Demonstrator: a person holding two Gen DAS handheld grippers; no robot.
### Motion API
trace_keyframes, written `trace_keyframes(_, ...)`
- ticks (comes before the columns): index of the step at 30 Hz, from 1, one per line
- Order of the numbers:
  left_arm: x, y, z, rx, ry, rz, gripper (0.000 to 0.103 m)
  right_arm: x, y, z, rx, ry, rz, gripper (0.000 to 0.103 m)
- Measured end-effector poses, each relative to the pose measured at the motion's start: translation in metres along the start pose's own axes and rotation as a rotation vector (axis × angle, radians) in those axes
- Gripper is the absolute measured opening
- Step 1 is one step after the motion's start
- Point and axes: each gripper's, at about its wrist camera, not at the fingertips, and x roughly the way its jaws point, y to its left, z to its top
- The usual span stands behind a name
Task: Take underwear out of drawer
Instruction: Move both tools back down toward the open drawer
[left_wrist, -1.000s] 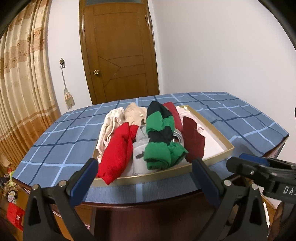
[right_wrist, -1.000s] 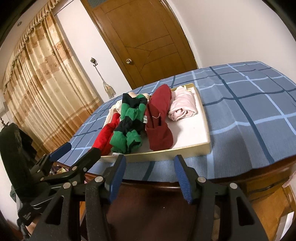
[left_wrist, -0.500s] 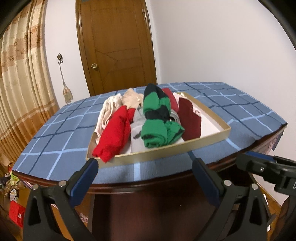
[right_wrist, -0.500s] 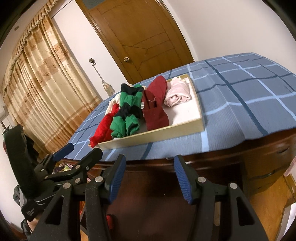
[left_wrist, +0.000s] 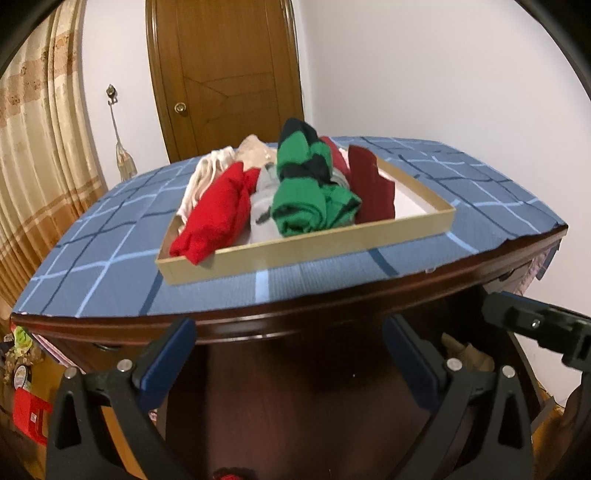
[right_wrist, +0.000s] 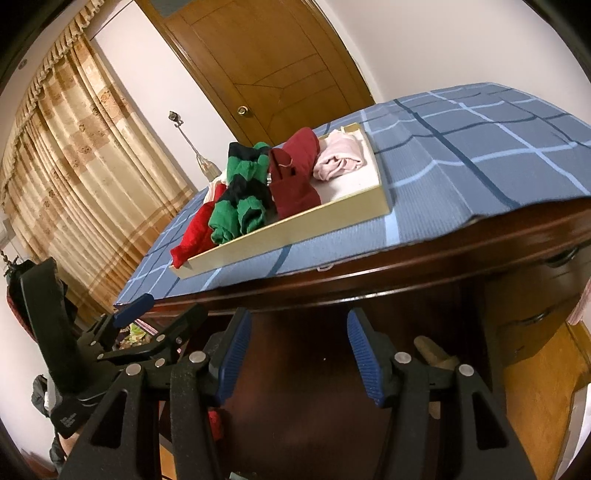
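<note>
Left wrist view: the left gripper (left_wrist: 288, 356) stands below the table edge (left_wrist: 295, 314) with its blue-padded jaws spread wide and nothing between them, facing the dark wooden front under the tabletop. On the blue checked tablecloth (left_wrist: 110, 266) sits a shallow tan tray (left_wrist: 306, 247) holding folded garments side by side: a red piece (left_wrist: 218, 214) hanging over the near left corner, a green-and-black striped piece (left_wrist: 303, 188) in the middle, a maroon piece (left_wrist: 369, 188) to its right, with cream and beige pieces (left_wrist: 218, 166) behind. The right gripper's black frame shows at the lower right.

Right wrist view: the right gripper (right_wrist: 299, 354) is also below the tabletop, jaws parted about halfway and empty. A pale pink piece (right_wrist: 340, 160) lies at the tray's far right end, beside the maroon one. A drawer front with a handle (right_wrist: 535, 317) shows at right, under the tabletop; its contents cannot be seen. A wooden door (right_wrist: 280, 74) and a beige curtain (right_wrist: 92, 155) stand behind the table.
</note>
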Motion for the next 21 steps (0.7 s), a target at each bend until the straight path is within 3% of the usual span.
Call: trace_keyframes(21,0.016,-0.007,-0.043,0.046,0.129,-0.037,0.103,0.006,-0.02,-0.039,0.056,0.07,-0.023,0.057)
